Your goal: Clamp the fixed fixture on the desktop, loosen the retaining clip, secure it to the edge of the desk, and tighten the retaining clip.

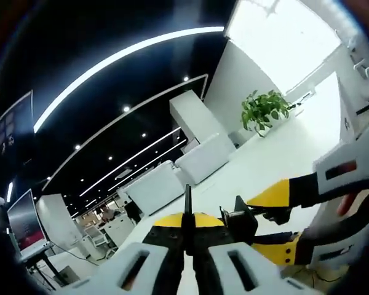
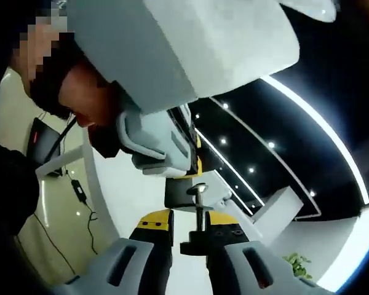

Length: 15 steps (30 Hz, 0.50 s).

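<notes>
While the clamp is held aloft between both tools, these points are noted:

Fixture: a black screw clamp is seen at lower centre of the left gripper view, and at lower centre of the right gripper view, its threaded screw pointing up.

Left gripper: jaws are drawn narrow on a thin black upright part at bottom centre.

Right gripper: jaws are closed on the clamp's black bar.

Stage: judged as the loosening step, with the clamp not yet set on a desk edge.

Risk: the clamp could be twisted out of one grip if the screw is turned while the hold is slight.

Background: a potted plant is seen at upper right.
</notes>
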### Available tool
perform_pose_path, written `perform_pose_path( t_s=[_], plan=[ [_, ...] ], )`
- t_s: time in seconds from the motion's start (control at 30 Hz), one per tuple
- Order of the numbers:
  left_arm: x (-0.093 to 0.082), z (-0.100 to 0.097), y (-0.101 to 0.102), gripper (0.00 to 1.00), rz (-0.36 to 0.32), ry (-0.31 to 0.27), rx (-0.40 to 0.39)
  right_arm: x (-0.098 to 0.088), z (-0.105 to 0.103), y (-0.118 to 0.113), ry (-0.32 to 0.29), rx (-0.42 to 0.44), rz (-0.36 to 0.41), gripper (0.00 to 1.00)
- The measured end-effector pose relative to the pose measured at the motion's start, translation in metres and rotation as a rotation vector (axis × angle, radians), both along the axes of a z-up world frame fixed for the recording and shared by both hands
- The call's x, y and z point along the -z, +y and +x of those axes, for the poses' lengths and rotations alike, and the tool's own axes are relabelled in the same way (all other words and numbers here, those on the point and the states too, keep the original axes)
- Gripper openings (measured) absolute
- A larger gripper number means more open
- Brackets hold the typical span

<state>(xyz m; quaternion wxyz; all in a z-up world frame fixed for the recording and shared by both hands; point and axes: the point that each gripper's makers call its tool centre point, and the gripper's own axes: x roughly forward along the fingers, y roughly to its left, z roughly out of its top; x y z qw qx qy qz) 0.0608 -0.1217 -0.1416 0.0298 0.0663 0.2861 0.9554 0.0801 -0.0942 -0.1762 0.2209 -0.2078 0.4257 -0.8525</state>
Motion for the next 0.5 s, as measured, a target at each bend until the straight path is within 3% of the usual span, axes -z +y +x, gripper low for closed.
perform_pose_path(
  t_s=[0.1, 0.2, 0.4, 0.5],
  plan=[
    [0.003, -0.001, 0.000, 0.02, 0.001, -0.017, 0.002, 0.001, -0.001, 0.003, 0.015, 0.010, 0.034, 0.17],
    [0.007, -0.001, 0.002, 0.02, 0.028, -0.045, 0.016, 0.002, -0.006, 0.006, 0.058, 0.053, 0.121, 0.17],
    [0.018, -0.008, 0.006, 0.02, 0.013, -0.091, -0.005, 0.016, -0.014, 0.008, 0.009, 0.152, 0.172, 0.16],
    [0.024, -0.011, 0.004, 0.02, 0.040, -0.132, -0.002, 0.019, -0.017, 0.013, -0.001, 0.176, 0.156, 0.14]
  ],
)
